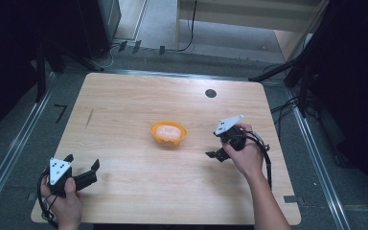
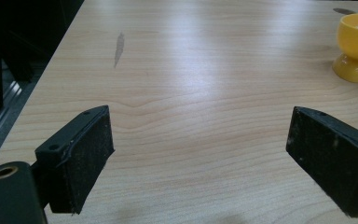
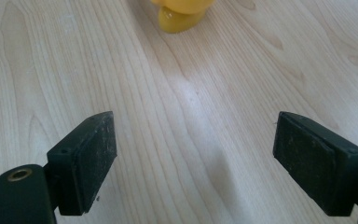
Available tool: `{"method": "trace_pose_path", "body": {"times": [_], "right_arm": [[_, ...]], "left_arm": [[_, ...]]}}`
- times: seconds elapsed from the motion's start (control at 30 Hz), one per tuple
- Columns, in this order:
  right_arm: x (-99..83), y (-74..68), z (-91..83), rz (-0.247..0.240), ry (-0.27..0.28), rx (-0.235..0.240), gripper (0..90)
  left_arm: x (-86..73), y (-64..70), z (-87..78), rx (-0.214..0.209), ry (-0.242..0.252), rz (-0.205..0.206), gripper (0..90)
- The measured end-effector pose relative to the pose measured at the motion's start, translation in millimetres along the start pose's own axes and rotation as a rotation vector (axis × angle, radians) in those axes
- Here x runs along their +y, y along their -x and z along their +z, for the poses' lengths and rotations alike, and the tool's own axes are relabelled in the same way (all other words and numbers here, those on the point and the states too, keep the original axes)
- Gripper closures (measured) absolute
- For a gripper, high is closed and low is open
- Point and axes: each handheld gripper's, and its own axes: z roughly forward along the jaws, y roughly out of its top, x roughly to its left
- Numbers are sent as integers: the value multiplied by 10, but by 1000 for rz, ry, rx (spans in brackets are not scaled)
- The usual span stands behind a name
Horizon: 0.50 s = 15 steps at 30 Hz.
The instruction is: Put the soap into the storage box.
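High view looks down from above the table (image 1: 124, 100); both gripper views skim low, sharing the orange bowl (image 1: 168, 132) ahead.

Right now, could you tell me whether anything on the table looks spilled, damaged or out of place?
Nothing looks spilled or askew. The orange bowl stands upright mid-table with something pale inside it. The one blemish is a short dark scuff on the wooden table toward its far left. Both the left claw and the right claw are open and empty.
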Motion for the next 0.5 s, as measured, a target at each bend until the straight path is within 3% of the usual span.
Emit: {"method": "trace_pose_path", "body": {"times": [0.5], "right_arm": [[-377, -70, -150, 66, 33, -34, 136]], "left_arm": [[0, 2, -2, 0, 0, 1, 76]]}}
